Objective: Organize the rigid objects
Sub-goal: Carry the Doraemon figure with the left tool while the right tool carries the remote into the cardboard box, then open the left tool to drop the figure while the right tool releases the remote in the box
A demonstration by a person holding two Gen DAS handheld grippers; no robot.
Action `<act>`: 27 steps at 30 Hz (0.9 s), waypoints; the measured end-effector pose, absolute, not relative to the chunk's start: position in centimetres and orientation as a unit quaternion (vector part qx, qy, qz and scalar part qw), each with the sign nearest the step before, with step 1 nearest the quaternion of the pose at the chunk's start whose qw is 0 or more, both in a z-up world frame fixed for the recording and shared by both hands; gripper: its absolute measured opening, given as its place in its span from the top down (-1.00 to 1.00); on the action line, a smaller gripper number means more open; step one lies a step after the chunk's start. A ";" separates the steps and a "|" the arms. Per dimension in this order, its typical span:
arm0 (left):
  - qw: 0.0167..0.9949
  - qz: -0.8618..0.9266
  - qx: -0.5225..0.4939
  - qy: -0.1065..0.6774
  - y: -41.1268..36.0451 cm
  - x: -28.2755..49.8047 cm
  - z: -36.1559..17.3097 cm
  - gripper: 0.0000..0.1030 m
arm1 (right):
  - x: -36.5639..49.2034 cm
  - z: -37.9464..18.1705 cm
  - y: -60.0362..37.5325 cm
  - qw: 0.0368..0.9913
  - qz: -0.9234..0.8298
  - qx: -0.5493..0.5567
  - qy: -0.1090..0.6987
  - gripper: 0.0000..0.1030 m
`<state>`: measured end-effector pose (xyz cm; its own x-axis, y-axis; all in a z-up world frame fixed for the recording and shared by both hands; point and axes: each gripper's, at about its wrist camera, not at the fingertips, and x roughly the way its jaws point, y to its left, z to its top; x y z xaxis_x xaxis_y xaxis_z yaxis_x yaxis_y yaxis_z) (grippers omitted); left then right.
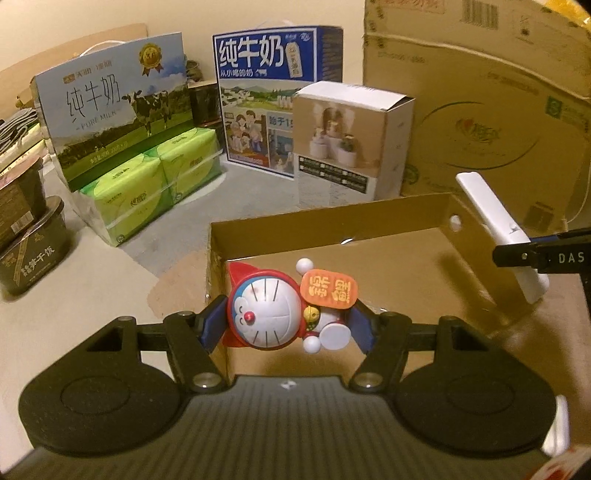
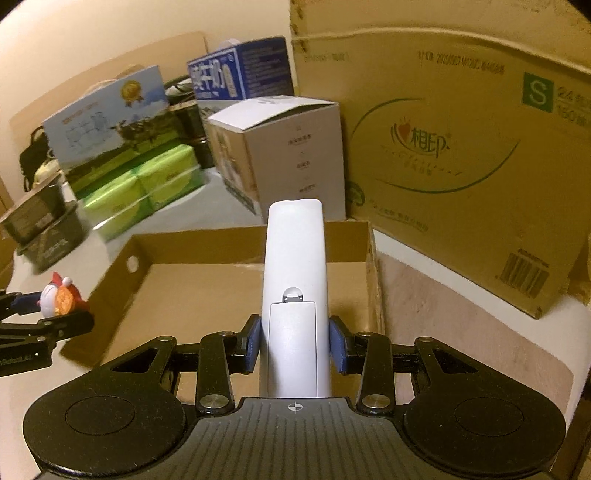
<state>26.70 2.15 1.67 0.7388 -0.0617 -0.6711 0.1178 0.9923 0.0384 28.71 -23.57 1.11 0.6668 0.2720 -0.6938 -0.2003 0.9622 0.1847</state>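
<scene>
Left gripper (image 1: 284, 325) clamping toy (image 1: 273, 310), right gripper (image 2: 294, 343) clamping remote (image 2: 293, 288), seemingly grey tabletop (image 1: 122, 288), cream wall (image 1: 92, 18)

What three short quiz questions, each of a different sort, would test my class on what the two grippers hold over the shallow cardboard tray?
1. True or false: the left gripper grips a white plastic remote control.
2. Multiple choice: the open brown cardboard tray holds (A) green tissue packs, (B) nothing that shows, (C) a milk carton.
3. Fill in: the blue, white and red cat figurine carries an ______ sign.

Key
1. False: the left gripper holds the figurine; the right gripper holds the remote.
2. B
3. orange
</scene>
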 end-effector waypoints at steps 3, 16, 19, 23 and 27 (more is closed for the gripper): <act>0.930 -0.045 0.037 0.363 2.3 27.9 0.9 -0.26 | 29.9 0.1 -23.4 0.909 0.126 0.038 0.396 0.25; 0.925 -0.050 0.034 0.376 2.5 29.4 -1.7 -0.26 | 31.7 -2.9 -22.6 0.901 0.115 0.034 0.417 0.25; 0.928 -0.041 0.042 0.367 2.4 29.3 -1.7 -0.61 | 31.8 -2.9 -22.8 0.904 0.115 0.046 0.410 0.24; 0.934 -0.033 0.034 0.354 2.9 28.3 -0.9 -0.65 | 30.9 -2.2 -23.4 0.909 0.113 0.055 0.397 -0.17; 0.939 -0.029 0.032 0.343 3.1 26.4 0.4 -0.65 | 29.0 -1.1 -24.1 0.914 0.112 0.056 0.386 -0.18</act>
<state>26.44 3.14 0.37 0.7636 -0.0319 -0.6449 0.0756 0.9963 0.0402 28.99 -24.06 -1.12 0.6767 0.2484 -0.6931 -0.1625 0.9685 0.1885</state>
